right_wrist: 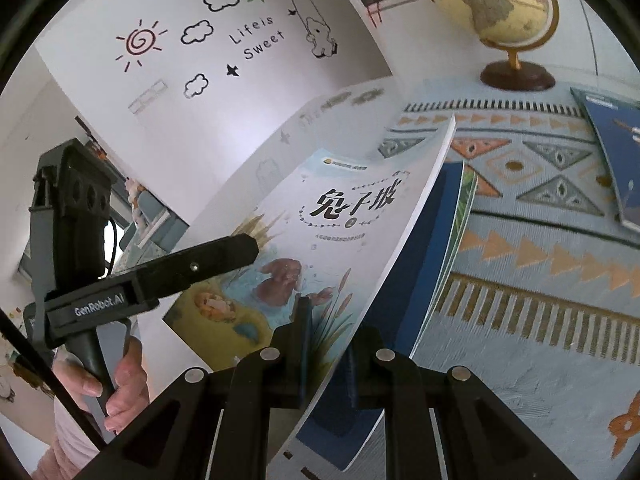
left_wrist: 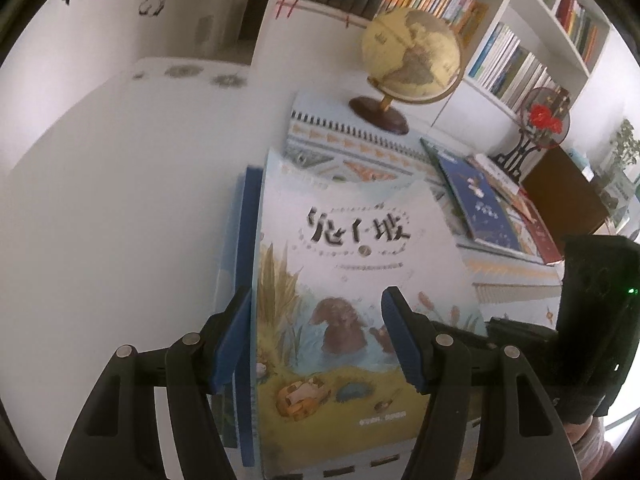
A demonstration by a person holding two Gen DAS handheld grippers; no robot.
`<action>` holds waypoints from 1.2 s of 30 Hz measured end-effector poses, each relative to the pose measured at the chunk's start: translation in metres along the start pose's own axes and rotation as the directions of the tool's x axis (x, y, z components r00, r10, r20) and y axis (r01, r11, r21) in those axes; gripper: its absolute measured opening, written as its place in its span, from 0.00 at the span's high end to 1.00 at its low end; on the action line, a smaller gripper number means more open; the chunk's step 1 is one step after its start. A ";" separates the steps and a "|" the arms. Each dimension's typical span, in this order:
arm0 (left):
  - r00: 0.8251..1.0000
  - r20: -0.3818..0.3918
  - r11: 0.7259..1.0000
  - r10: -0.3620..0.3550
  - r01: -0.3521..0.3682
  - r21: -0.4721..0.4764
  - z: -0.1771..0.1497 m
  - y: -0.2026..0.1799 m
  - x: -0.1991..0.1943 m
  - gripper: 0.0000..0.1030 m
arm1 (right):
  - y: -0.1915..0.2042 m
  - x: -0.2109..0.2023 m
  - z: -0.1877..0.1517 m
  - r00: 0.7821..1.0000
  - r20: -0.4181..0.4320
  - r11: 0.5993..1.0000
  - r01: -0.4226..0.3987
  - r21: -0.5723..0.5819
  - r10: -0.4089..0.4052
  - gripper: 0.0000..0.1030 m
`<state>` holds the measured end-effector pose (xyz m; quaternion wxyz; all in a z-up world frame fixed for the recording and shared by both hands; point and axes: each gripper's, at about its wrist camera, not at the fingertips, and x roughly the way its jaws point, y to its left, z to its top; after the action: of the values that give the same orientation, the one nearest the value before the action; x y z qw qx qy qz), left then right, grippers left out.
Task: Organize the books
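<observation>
A picture book (left_wrist: 360,264) with a brown animal on its pale cover stands on edge, with blue books (left_wrist: 244,264) behind it. My left gripper (left_wrist: 316,336) straddles this bunch. One pad lies against the blue books and the other on the cover. In the right wrist view my right gripper (right_wrist: 328,344) is shut on the picture book (right_wrist: 320,240) at its white lower edge. The blue book (right_wrist: 416,264) and a green-edged one fan away behind it. The left gripper's finger (right_wrist: 216,256) rests on the cover, and a hand (right_wrist: 120,384) holds its handle.
A patterned blue and orange cloth (left_wrist: 360,148) (right_wrist: 540,200) covers the table. A globe (left_wrist: 412,56) (right_wrist: 488,4) stands at its far side. More books (left_wrist: 476,200) (right_wrist: 616,148) lie flat to the right. A white bookshelf (left_wrist: 520,40) and a round fan ornament (left_wrist: 544,116) stand beyond.
</observation>
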<state>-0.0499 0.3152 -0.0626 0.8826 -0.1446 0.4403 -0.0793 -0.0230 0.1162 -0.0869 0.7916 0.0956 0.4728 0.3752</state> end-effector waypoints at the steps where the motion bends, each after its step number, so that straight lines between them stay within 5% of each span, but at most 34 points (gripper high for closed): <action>1: 1.000 -0.003 1.000 0.006 -0.006 -0.005 -0.003 0.003 0.002 0.40 | -0.001 0.001 -0.001 1.000 -0.003 1.000 0.005 0.003 -0.005 0.87; 11: 1.000 -0.002 1.000 0.017 -0.017 0.007 -0.007 0.004 0.007 0.38 | -0.008 0.002 -0.007 1.000 0.013 0.999 -0.016 0.048 0.015 0.83; 14: 0.997 -0.007 0.997 0.078 -0.078 0.003 -0.007 0.007 0.007 0.35 | -0.006 -0.001 -0.007 1.000 0.010 0.998 -0.023 0.055 0.022 0.67; 16: 0.995 -0.014 0.995 0.100 -0.100 0.009 -0.008 0.010 0.005 0.35 | -0.003 -0.008 -0.006 1.000 0.012 0.999 0.003 0.051 -0.004 0.43; 20: 0.989 -0.033 0.984 0.147 -0.143 0.107 -0.014 0.006 -0.003 0.34 | -0.010 -0.019 -0.006 0.997 0.006 0.997 0.073 0.040 -0.073 0.36; 31: 0.954 -0.086 0.843 0.288 -0.210 0.495 -0.050 -0.034 -0.018 0.29 | -0.021 -0.001 -0.008 0.995 -0.098 0.990 0.026 0.142 -0.012 0.36; 36: 0.950 -0.227 0.834 0.214 -0.057 0.549 -0.061 -0.033 -0.016 0.28 | -0.016 0.005 -0.009 0.992 -0.122 0.990 0.036 0.134 -0.020 0.33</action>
<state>-0.1087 0.2767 -0.0749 0.8199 0.1521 0.5296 -0.1553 -0.0207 0.1072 -0.1030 0.7584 0.1197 0.5454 0.3362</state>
